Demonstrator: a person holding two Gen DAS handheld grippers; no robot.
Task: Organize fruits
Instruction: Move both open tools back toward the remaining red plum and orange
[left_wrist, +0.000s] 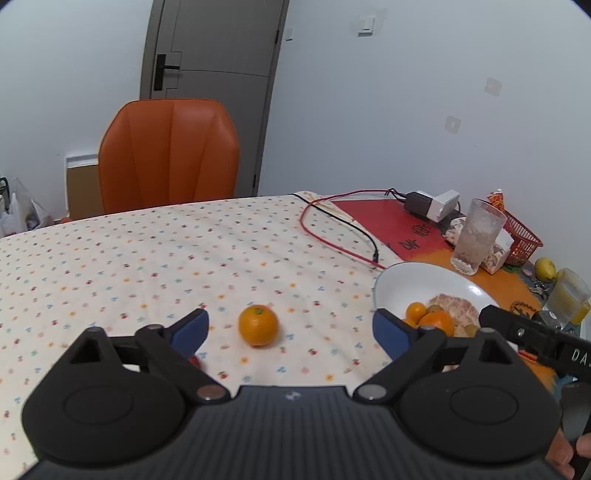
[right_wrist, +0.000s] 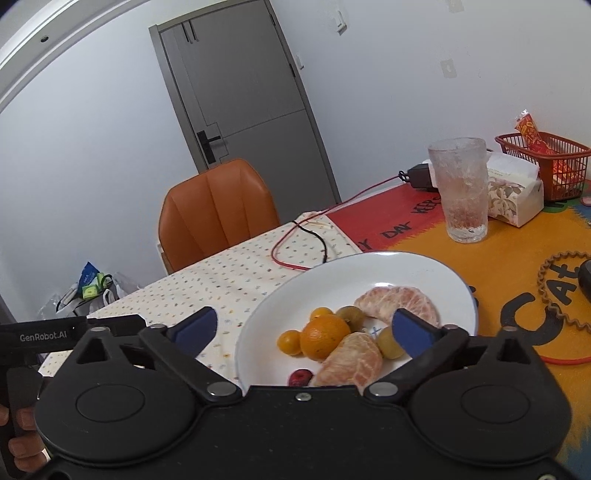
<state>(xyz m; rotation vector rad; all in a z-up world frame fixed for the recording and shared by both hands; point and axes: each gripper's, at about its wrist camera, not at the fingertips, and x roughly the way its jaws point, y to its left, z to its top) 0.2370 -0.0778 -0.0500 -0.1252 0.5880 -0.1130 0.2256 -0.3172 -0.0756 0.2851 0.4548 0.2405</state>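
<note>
A small orange (left_wrist: 258, 325) lies alone on the dotted tablecloth. My left gripper (left_wrist: 291, 328) is open, its blue pads on either side of the orange, just short of it. A white bowl (left_wrist: 413, 275) to the right holds fruit. In the right wrist view the bowl (right_wrist: 388, 266) holds an orange (right_wrist: 323, 336), two peeled citrus pieces (right_wrist: 402, 302), small yellow and green fruits and a red one (right_wrist: 300, 376). My right gripper (right_wrist: 306, 328) is open and empty, hovering over the bowl.
A frosted glass (right_wrist: 461, 188), a tissue box (right_wrist: 513, 195) and a red basket (right_wrist: 550, 158) stand behind the bowl. Red and black cables (left_wrist: 332, 229) and a charger (left_wrist: 428, 203) lie at the far edge. An orange chair (left_wrist: 170, 155) stands beyond the table.
</note>
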